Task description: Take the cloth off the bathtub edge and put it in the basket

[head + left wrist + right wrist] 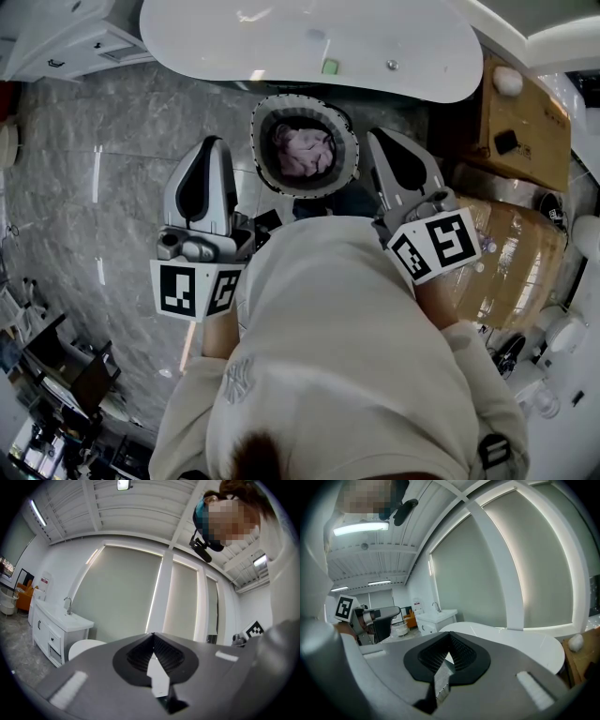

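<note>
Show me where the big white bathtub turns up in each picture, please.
Head view: the glossy white oval bathtub spans the top edge.
Left gripper view: only its rounded end shows, lower left.
Right gripper view: its rim stretches across centre right.
Shared landmark: the white vanity cabinet with a tap, in all three.

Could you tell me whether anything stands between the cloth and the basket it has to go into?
Nothing visible does: the pink cloth already lies inside the basket, on the floor in front of the bathtub. The left gripper and the right gripper flank the basket, both shut with nothing between their jaws.
</note>
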Demonstrator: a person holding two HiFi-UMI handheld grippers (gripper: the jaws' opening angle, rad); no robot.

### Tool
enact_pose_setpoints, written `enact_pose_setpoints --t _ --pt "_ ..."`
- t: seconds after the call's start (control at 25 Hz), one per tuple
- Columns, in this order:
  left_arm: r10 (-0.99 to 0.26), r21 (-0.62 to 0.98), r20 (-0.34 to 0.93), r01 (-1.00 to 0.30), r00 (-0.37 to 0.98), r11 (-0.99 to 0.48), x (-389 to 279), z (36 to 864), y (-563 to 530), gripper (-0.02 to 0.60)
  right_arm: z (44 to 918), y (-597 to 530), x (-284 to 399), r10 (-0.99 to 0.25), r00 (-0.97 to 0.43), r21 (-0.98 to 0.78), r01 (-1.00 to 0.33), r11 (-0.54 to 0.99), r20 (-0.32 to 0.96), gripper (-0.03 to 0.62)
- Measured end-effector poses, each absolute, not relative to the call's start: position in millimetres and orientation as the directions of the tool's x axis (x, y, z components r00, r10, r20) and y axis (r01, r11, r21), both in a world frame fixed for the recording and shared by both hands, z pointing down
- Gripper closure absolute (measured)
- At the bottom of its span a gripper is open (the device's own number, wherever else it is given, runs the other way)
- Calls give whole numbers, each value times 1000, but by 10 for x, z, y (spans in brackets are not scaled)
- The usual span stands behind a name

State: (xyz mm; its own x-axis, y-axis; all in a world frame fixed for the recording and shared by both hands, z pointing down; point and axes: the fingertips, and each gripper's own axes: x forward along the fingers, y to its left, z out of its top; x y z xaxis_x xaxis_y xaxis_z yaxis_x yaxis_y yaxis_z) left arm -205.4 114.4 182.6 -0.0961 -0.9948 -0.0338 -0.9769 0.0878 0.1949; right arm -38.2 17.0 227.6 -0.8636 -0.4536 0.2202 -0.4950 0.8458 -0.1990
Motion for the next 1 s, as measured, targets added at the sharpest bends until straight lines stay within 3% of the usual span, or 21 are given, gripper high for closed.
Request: enact_pose_setpoints --t 1.0 --pt "-997 202 -16 -977 -78 73 -2112 1882 1094 533 2306 112 -361 -473 -850 -195 -517 834 232 595"
